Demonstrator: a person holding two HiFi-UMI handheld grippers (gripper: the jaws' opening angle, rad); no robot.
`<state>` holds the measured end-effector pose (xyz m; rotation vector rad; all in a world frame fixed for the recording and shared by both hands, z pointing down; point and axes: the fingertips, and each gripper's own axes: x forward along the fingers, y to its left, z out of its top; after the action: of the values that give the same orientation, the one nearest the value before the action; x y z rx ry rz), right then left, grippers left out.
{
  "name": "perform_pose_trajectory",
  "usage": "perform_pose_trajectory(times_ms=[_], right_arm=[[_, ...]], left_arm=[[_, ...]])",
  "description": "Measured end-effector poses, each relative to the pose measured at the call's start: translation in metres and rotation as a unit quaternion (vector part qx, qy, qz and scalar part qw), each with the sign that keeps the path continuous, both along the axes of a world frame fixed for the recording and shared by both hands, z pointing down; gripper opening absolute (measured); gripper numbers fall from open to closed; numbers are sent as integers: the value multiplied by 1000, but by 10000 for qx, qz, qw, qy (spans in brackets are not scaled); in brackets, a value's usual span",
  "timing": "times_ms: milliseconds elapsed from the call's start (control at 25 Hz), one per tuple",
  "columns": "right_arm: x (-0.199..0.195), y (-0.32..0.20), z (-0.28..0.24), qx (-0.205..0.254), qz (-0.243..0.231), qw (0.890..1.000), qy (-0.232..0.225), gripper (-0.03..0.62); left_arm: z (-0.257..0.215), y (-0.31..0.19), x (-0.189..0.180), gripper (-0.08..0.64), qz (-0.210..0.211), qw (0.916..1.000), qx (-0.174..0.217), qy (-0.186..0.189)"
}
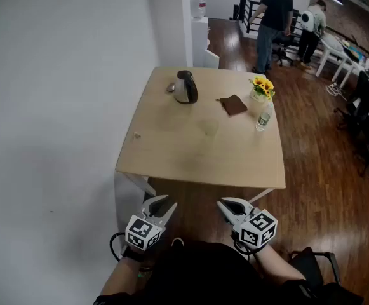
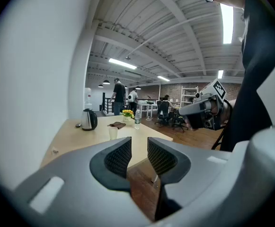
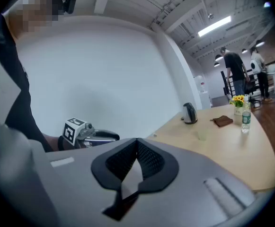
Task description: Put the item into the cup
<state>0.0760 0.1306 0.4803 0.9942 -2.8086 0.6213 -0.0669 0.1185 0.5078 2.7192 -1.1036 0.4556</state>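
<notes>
The small pale item (image 1: 136,134) lies alone close to the left edge of the light wooden table (image 1: 190,161), about halfway along it. It is too small here to say what it is. Taking it for the task's thing is a guess, since a small grey object (image 1: 170,88) also sits beside the dark steel kettle (image 1: 185,86) near the far left corner. The translucent plastic cup (image 1: 209,128) stands upright near the middle of the table, well apart from the pale item. A brown folded cloth (image 1: 234,104), a vase of yellow sunflowers (image 1: 261,88) and a clear water bottle (image 1: 263,121) stand toward the far right corner.

Both tools hang off the table, short of its near edge. The left gripper (image 1: 163,203) has its jaws apart with nothing between them. The right gripper (image 1: 225,203) has its tips closed together, empty.

The item looks tiny, low-lying and light, so a gentle pinch across its width with the very tips, low against the wood, should do. So small a thing could skid or slip out. The cup looks thin and light too, likely to tip if bumped, so a drop from just above its rim seems safer than reaching in
</notes>
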Motion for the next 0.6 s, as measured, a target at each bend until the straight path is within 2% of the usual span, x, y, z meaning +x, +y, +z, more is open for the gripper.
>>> perform_pose_trajectory(times_ms=[280, 600], right_arm=[[22, -8, 4, 39, -104, 9999, 37, 8], [19, -23, 5, 47, -284, 9996, 29, 8]], left_arm=[[-2, -10, 16, 100, -141, 9998, 126, -77], [5, -20, 10, 100, -323, 9993, 38, -170]])
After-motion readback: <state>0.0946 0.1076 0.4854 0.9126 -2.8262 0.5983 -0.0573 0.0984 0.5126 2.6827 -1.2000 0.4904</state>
